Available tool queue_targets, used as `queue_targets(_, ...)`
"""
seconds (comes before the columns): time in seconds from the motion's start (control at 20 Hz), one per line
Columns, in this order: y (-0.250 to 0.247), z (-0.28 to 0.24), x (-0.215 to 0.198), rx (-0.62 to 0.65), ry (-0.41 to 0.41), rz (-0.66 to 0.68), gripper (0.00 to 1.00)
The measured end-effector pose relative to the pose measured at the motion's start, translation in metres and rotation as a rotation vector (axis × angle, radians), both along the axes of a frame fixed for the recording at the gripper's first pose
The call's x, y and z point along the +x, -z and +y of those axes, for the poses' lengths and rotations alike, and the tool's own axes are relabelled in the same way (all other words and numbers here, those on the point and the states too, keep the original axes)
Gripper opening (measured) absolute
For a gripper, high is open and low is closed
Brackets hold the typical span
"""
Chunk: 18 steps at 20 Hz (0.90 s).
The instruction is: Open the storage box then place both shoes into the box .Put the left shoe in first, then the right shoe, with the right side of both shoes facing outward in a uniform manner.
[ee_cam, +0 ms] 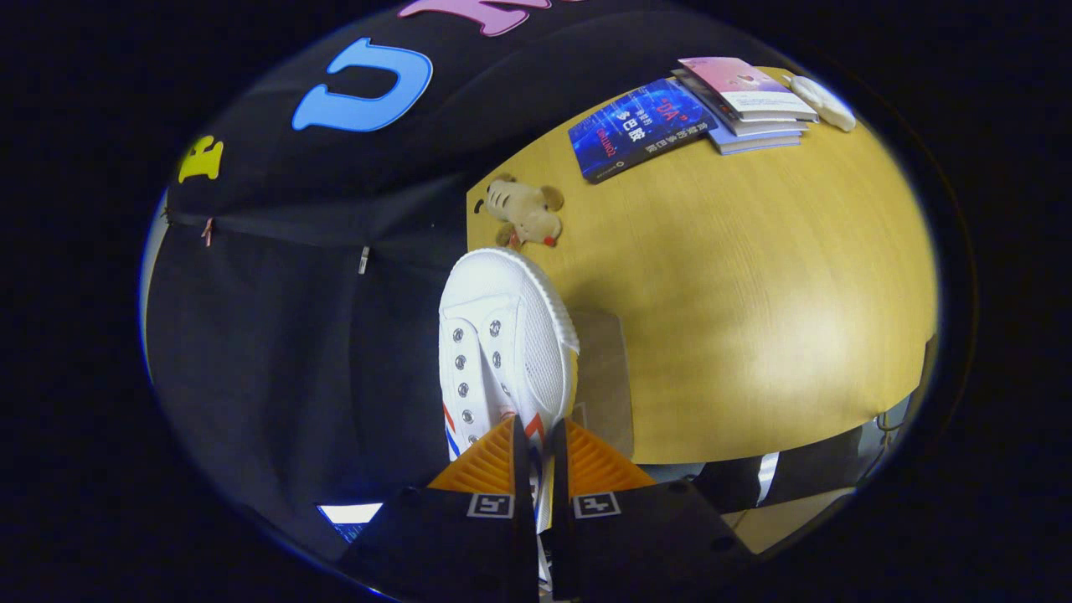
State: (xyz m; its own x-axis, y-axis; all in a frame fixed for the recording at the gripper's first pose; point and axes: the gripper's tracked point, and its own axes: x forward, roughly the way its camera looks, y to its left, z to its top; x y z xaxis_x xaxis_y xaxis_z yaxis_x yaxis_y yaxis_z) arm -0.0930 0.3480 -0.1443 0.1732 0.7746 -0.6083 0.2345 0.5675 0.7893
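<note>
White canvas shoe (502, 343) hung clamped in my claw (536, 456), toe pointing ahead, lifted off the bench (754, 293), I judged, for carrying to the box.

A recording booth is shown, set up a bit like a room at home. Black cloth (276, 335) is hung as a wall behind a wooden table (754, 276). On the table, a blue book (636, 127), a small stack of books (749, 100) and a little plush toy (526, 211) are laid out.
</note>
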Motion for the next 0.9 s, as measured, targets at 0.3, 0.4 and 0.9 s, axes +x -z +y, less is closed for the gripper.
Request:
queue_targets(0.3, 0.015, 0.067, -0.025, -0.054, -0.083, 0.026, 0.11)
queue_targets(0.4, 0.024, 0.076, -0.029, -0.083, -0.112, 0.014, 0.11)
queue_targets(0.9, 0.031, 0.093, -0.016, -0.05, -0.122, -0.028, 0.66)
